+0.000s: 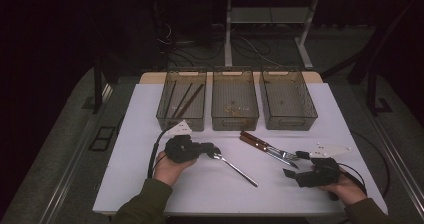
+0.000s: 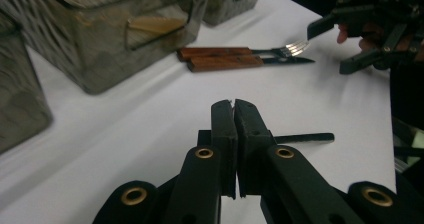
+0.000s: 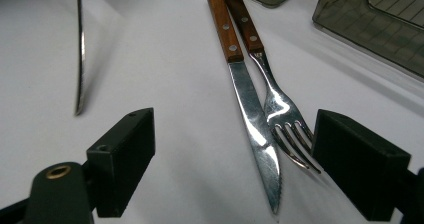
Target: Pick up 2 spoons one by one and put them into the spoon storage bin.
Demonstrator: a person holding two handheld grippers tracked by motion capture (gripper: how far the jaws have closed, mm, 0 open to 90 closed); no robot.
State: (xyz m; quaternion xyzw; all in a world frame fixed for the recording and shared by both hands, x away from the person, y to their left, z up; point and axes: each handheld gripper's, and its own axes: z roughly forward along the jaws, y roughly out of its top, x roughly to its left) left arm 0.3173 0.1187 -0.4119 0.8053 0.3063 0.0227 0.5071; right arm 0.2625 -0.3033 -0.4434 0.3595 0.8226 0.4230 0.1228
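Steel spoon (image 1: 232, 165) lies mid-table, bowl end pinched in the closed left gripper (image 1: 214, 150). We lift it level toward the bins (image 1: 235, 100) (handle overhangs, may swing). Right gripper (image 3: 232, 169) waits with jaws apart around knife (image 3: 252, 129) and fork (image 3: 280, 114).

Glossy metal knife (image 3: 255, 124) and fork (image 3: 280, 114), smooth wooden handles

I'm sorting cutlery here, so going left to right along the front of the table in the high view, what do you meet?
Left claw → spoon → knife → right claw. The fork lies against the knife, so I left it out.
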